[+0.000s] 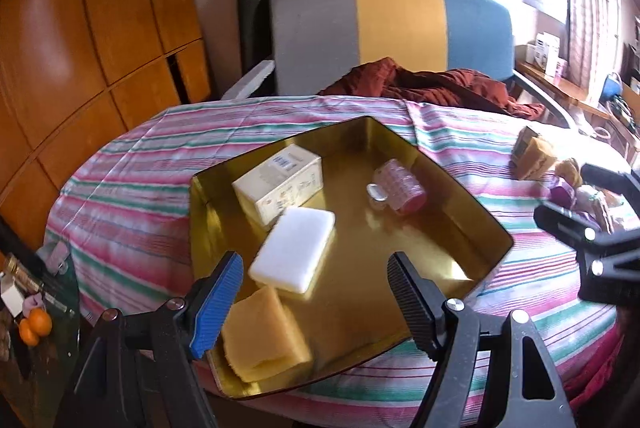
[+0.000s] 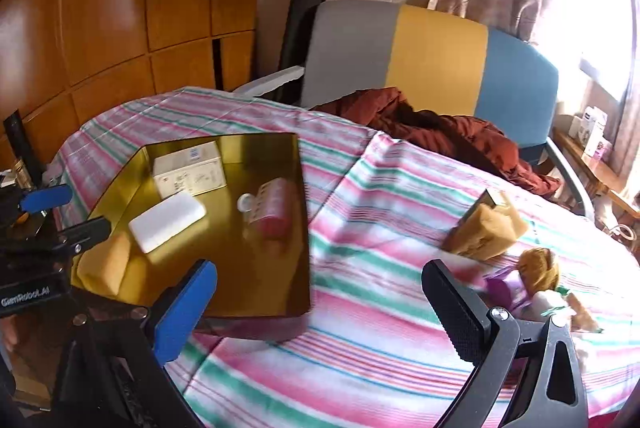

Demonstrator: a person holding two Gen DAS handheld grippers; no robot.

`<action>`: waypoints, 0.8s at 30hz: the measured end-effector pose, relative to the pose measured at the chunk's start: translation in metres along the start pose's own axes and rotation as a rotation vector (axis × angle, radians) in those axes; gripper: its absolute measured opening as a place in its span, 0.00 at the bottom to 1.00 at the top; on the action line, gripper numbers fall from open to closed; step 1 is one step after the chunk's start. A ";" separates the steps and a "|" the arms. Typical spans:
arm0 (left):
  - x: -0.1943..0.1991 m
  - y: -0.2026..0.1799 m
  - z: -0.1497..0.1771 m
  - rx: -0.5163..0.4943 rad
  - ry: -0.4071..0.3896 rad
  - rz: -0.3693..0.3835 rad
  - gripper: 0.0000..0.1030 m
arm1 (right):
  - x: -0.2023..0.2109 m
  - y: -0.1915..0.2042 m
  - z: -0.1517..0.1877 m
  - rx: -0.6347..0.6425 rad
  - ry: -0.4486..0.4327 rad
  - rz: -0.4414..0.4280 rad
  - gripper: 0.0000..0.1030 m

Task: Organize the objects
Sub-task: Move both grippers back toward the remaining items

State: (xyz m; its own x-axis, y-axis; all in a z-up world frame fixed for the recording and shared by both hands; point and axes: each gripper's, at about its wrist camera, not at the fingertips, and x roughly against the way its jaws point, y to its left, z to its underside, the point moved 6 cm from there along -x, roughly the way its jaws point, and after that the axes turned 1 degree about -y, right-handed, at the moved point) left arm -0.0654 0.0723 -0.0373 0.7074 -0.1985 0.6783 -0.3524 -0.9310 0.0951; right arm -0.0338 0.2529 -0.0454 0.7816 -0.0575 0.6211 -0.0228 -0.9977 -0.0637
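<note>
Both hand-held grippers, left and right, are held spread and empty. A white sponge, cream box and pink jar are contained in the gold tray on the striped surface.

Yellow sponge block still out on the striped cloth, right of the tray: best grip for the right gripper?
Take the yellow sponge block across its two broad flat faces, coming down from above with the right gripper. It looks soft, so the pads should seat. It lies apart from the doll, which leaves the fingers room.
</note>
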 end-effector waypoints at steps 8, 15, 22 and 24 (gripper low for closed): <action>-0.002 -0.030 -0.010 -0.053 -0.003 0.060 0.74 | 0.008 -0.059 -0.008 -0.042 -0.001 0.065 1.00; -0.005 -0.054 -0.016 -0.117 -0.002 0.080 0.74 | 0.019 -0.140 -0.012 -0.059 -0.025 0.224 1.00; -0.009 -0.085 -0.021 -0.199 0.005 0.104 0.74 | 0.018 -0.240 0.013 -0.266 -0.019 0.352 1.00; -0.010 -0.097 -0.023 -0.225 0.004 0.112 0.74 | 0.015 -0.259 0.025 -0.359 0.004 0.343 1.00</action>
State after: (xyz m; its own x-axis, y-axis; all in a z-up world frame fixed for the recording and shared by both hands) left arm -0.0527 0.1713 -0.0367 0.6541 -0.2946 0.6967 -0.5560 -0.8117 0.1788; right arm 0.0000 0.5109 -0.0392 0.6895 -0.3837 0.6143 -0.4918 -0.8707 0.0081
